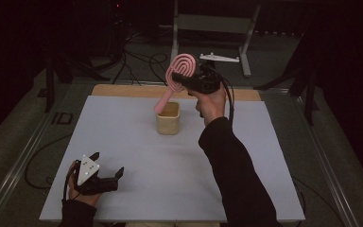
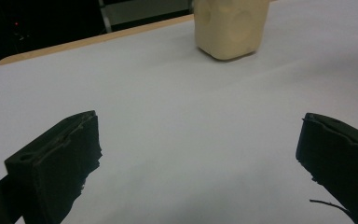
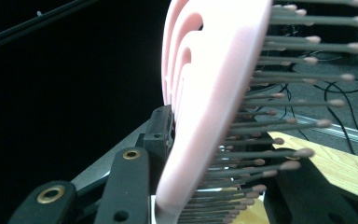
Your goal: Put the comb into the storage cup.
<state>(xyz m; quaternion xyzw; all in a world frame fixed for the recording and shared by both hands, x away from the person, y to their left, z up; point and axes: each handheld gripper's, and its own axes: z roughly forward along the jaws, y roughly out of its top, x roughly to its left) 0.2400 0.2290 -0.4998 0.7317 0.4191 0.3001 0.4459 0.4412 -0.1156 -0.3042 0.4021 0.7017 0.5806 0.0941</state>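
A pink hairbrush [image 1: 176,78] hangs tilted above a cream cup [image 1: 168,118] at the table's middle back, its handle end at or just inside the cup's mouth. My right gripper [image 1: 194,80] is shut on the brush's head. The right gripper view has the pink hairbrush [image 3: 214,93] close up between the jaws, bristles pointing right. Near the front left corner my left gripper [image 1: 108,163] rests low over the table, open and holding nothing. Its own view shows the cream cup [image 2: 230,25] farther off beyond the spread fingers [image 2: 56,163].
A white sheet [image 1: 123,142] covers the table, with a bare wooden strip [image 1: 123,90] along the back edge. Beyond the table stand a grey metal frame [image 1: 212,23] and cables [image 1: 142,61] on the floor.
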